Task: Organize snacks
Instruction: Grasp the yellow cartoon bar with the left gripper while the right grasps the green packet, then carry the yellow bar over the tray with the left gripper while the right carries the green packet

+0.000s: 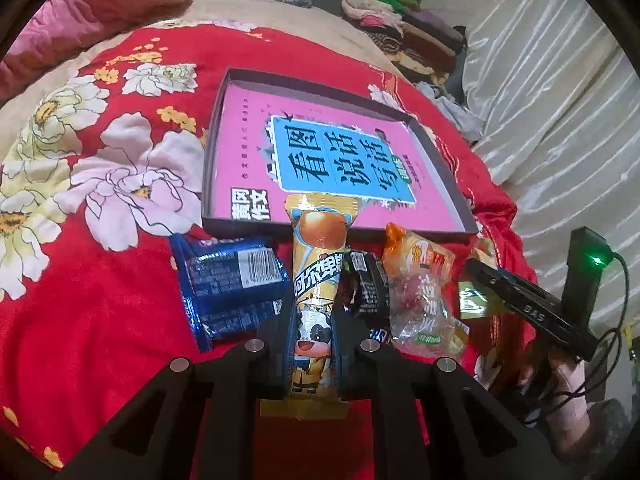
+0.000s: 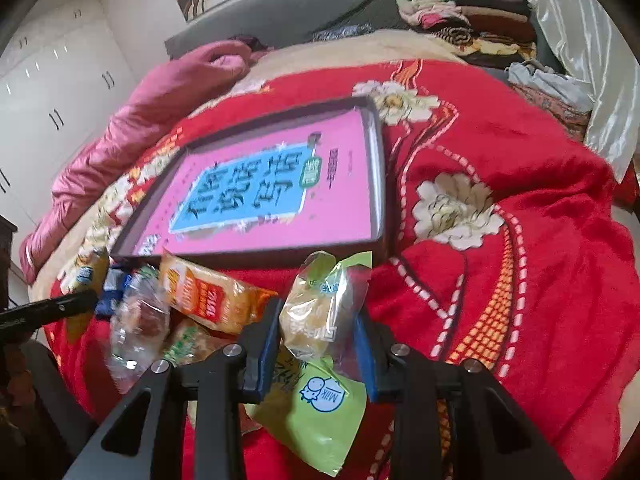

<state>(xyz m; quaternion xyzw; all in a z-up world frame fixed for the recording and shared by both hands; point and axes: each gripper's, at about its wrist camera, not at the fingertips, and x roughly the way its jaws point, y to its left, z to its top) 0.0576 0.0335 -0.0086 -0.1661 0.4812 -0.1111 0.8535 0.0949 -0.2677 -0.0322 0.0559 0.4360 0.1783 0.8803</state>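
My left gripper (image 1: 312,300) is shut on a long yellow candy pack with a cow picture (image 1: 316,280), its tip over the near rim of the shallow dark box (image 1: 340,234) that holds a pink book (image 1: 248,152). My right gripper (image 2: 318,320) is shut on a green and clear milk bread packet (image 2: 316,312), held just in front of the box (image 2: 256,254). On the blanket lie a blue biscuit pack (image 1: 228,284), a black snack pack (image 1: 368,288) and a clear orange packet (image 1: 420,296). The orange packet (image 2: 208,296) also shows in the right wrist view.
A red flowered blanket (image 1: 100,300) covers the bed. A pink quilt (image 2: 132,120) lies at the far left. Folded clothes (image 2: 472,16) are stacked at the head. The right gripper's body with a green light (image 1: 580,280) is at the right of the left wrist view.
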